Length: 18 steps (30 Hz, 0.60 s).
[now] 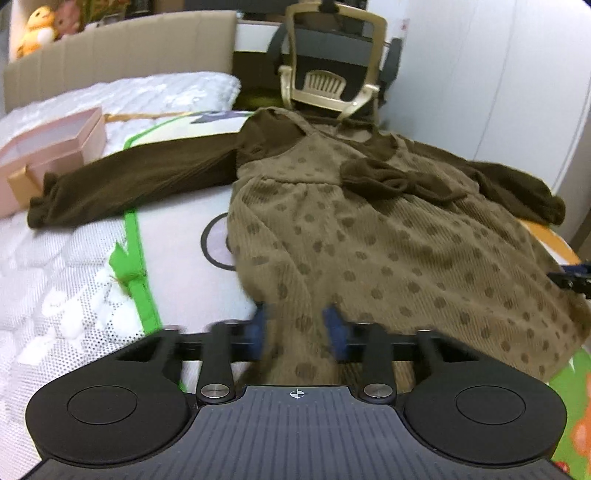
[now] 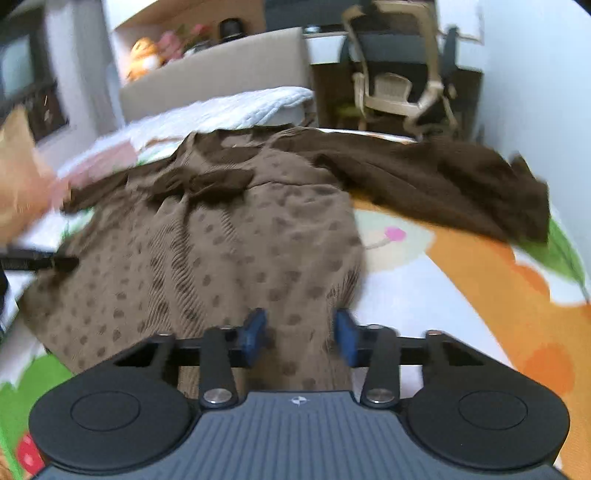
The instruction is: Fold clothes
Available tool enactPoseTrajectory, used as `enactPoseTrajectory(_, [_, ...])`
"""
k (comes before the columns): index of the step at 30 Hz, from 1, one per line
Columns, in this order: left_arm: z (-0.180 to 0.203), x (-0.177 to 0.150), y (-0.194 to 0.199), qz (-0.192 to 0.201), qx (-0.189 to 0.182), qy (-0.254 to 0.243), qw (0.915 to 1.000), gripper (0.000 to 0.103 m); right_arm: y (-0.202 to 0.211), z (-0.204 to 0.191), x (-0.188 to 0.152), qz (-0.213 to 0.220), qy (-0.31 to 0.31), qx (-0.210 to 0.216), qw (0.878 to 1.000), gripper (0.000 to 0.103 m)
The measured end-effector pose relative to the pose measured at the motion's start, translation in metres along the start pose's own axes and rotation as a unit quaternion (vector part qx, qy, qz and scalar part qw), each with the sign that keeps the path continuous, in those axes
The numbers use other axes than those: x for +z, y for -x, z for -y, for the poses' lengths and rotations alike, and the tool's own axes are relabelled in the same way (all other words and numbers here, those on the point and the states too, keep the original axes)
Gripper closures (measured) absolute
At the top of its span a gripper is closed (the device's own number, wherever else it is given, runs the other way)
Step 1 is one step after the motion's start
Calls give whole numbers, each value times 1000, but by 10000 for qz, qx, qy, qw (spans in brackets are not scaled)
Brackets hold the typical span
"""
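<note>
- the left gripper [image 1: 300, 326] has its blue pads closed in on the hem of the dress [image 1: 369, 240], with a fold of the spotted cloth bunched between them.
- the right gripper [image 2: 300, 334] likewise has the hem of the dress [image 2: 240, 251] pinched between its blue pads, near the hem's other corner.
- the dress lies flat on a cartoon-printed mat [image 2: 461, 266], skirt end nearest the grippers, neckline away from them.
- a dark brown bow [image 1: 391, 181] sits at the waist of the dress.
- its dark brown sleeves spread out to either side; one sleeve [image 1: 122, 188] ends just beside a pink box [image 1: 51, 147].
- beyond the neckline of the dress stands a beige office chair [image 1: 332, 59].
- soft toys [image 1: 40, 29] sit well beyond the dress, behind a beige headboard [image 1: 129, 48].
</note>
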<state>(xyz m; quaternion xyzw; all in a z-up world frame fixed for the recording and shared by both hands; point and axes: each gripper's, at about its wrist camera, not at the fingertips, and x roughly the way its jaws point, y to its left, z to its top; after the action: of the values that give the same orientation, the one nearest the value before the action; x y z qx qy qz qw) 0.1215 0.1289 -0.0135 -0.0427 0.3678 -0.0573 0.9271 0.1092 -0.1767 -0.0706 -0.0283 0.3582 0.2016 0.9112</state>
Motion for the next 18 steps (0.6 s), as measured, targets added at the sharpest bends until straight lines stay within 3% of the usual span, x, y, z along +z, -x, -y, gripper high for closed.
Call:
enactPoseTrajectory(2, [3,-6,10,-167,-107,-52,9998,89,9,-1,-5,-94,95,28,9999,96])
enactPoseTrajectory(8, [24,-48,58,-545,-381,-306,9973,88,62,-3,-45,-325,308,116,9989,96])
enactPoseTrajectory(9, [27,-55,67,-598,-463,-330,9966,86,71,-4,-52,-351,338,129,9987,96])
enactPoseTrajectory(11, [28,-60,79,-606,-597,-286,9960,66,83,4,-55,-269,275,171,9991,93])
enactPoseTrajectory(13, [22,-55,87,-472,-762,-149,9959,48,91,24,-43,61,8,-70,10000,78])
enactPoseTrajectory(15, [12,-41,90,-199,-876,106,9959,36,96,50,-26,445,-377,-336,9977,45])
enactPoseTrajectory(18, [-8,-16,84,136,-952,712,9928,27,89,103,6,906,-1241,-707,9856,34])
